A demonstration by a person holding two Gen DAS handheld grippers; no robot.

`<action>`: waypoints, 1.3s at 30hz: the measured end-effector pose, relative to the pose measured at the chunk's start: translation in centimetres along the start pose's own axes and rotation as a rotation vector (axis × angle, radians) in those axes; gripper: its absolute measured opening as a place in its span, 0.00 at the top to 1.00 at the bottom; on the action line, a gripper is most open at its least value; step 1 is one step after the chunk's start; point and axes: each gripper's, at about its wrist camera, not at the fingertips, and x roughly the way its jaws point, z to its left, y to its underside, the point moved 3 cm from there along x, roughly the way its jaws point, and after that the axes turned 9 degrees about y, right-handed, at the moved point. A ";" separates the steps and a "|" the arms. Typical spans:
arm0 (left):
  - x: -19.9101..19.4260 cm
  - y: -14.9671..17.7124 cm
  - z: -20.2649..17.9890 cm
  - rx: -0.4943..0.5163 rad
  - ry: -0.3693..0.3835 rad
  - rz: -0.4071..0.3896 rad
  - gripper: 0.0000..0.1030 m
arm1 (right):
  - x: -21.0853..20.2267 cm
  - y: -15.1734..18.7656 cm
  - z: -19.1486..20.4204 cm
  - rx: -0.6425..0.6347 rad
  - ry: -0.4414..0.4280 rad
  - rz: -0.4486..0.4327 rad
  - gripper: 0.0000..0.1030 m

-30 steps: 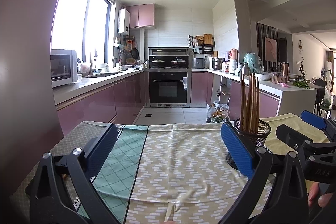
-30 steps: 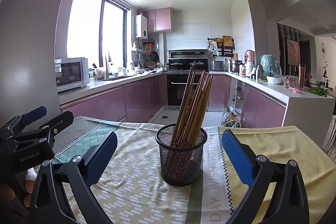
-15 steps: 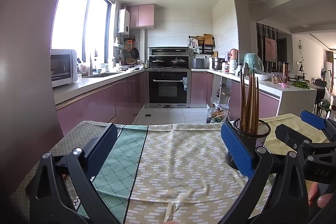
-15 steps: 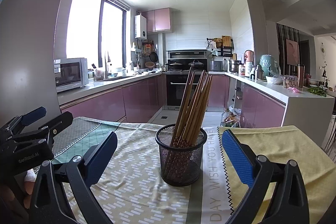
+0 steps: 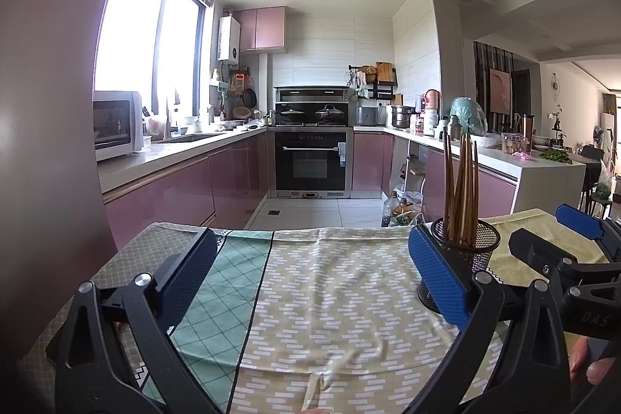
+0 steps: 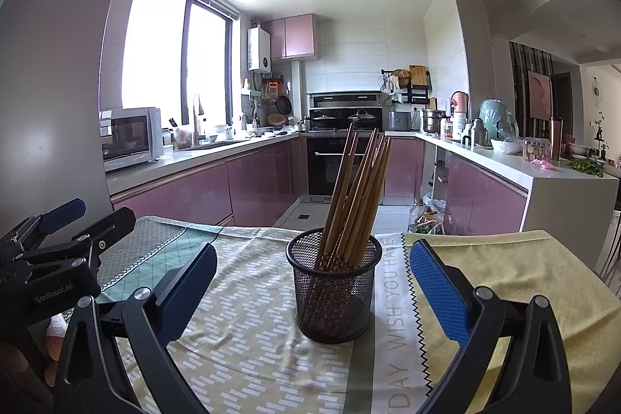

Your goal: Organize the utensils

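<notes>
A black wire-mesh cup [image 6: 333, 291] stands upright on the patterned tablecloth [image 6: 240, 332], holding several brown chopsticks [image 6: 359, 189] that lean to the right. My right gripper [image 6: 310, 278] is open, its blue pads on either side of the cup without touching it. In the left wrist view the same cup [image 5: 471, 251] stands at the right, partly behind my blue finger pad [image 5: 436, 278]. My left gripper [image 5: 310, 278] is open over bare cloth, with nothing between its fingers. The right gripper [image 5: 559, 243] shows at the far right of that view.
The table's far edge [image 5: 310, 229] drops to the kitchen floor. A yellow cloth [image 6: 516, 270] covers the table's right part. Pink cabinets [image 5: 182, 185], an oven [image 5: 310, 161] and worktops lie beyond. A wall or fridge side [image 5: 46, 142] stands close on the left. The left gripper [image 6: 46, 251] shows at left.
</notes>
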 end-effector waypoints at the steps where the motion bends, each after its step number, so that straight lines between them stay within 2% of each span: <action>1: 0.0 0.0 0.0 0.000 -0.001 -0.001 0.06 | 0.0 0.0 0.0 0.001 -0.001 0.001 0.06; 39: 0.0 0.1 0.1 0.000 -0.001 0.002 0.06 | 0.3 0.3 0.2 0.009 0.002 0.007 0.06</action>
